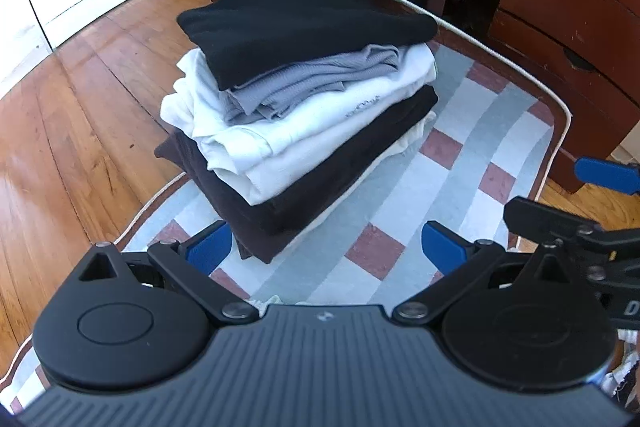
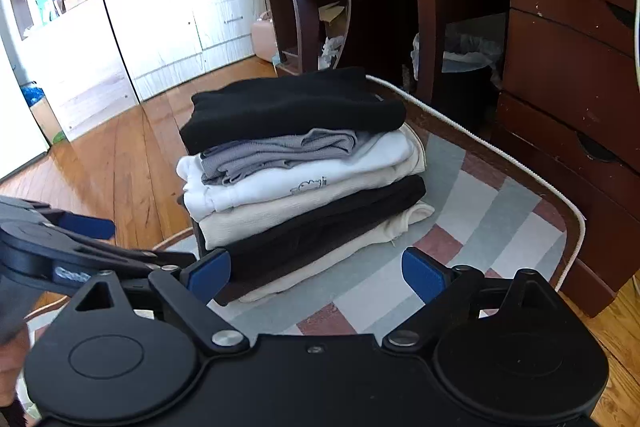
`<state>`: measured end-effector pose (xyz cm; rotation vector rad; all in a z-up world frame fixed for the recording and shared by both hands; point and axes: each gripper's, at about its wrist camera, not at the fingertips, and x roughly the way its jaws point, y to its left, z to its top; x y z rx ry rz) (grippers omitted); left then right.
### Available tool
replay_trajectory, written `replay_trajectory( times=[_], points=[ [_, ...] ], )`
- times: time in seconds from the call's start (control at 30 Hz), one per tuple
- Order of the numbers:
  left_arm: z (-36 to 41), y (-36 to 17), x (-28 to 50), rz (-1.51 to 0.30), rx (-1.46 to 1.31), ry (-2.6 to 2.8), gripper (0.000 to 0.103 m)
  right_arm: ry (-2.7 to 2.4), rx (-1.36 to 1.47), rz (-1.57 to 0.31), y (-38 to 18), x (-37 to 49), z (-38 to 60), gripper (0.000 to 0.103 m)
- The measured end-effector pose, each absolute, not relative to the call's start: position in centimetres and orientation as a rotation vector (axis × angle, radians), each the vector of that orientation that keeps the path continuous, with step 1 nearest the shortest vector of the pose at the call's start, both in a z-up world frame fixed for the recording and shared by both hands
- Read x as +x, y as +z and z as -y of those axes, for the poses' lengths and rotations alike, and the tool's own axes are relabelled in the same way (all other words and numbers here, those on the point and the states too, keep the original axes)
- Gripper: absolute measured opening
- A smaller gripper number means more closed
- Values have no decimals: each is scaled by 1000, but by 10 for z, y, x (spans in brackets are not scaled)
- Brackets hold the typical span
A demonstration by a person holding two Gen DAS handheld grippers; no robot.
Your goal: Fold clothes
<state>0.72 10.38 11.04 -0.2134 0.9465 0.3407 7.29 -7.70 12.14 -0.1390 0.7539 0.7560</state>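
Wood floor (image 1: 80,115), checkered rug (image 1: 460,147) with white cord edge, dark wooden furniture at far right. Stack of folded clothes (image 1: 296,107) sits on rug's far left part, black garment (image 1: 304,23) on top. Left gripper (image 1: 326,251) and right gripper (image 2: 316,273) both near side of stack, jaws wide, holding nothing.

The small mark (image 2: 309,186) on the white garment (image 2: 320,167) is too tiny to read. The lowest cream piece (image 2: 360,247) lies mostly hidden beneath the stack (image 2: 304,167). The rug's (image 1: 460,163) near part disappears behind the left gripper (image 1: 326,247).
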Motion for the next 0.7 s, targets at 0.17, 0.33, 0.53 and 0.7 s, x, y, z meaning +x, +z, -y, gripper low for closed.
replay_trajectory(
  times=[0.17, 0.33, 0.53, 0.7],
  points=[
    [-85, 108, 11, -945, -96, 344, 103, 733, -133, -753, 119, 75, 84, 95],
    [-83, 105, 11, -961, -101, 343, 103, 735, -109, -768, 115, 83, 88, 95],
    [-82, 101, 16, -973, -86, 353, 103, 739, -109, -766, 112, 83, 88, 95],
    [-82, 97, 17, -977, -93, 353, 103, 740, -109, -771, 109, 84, 88, 95]
  ],
)
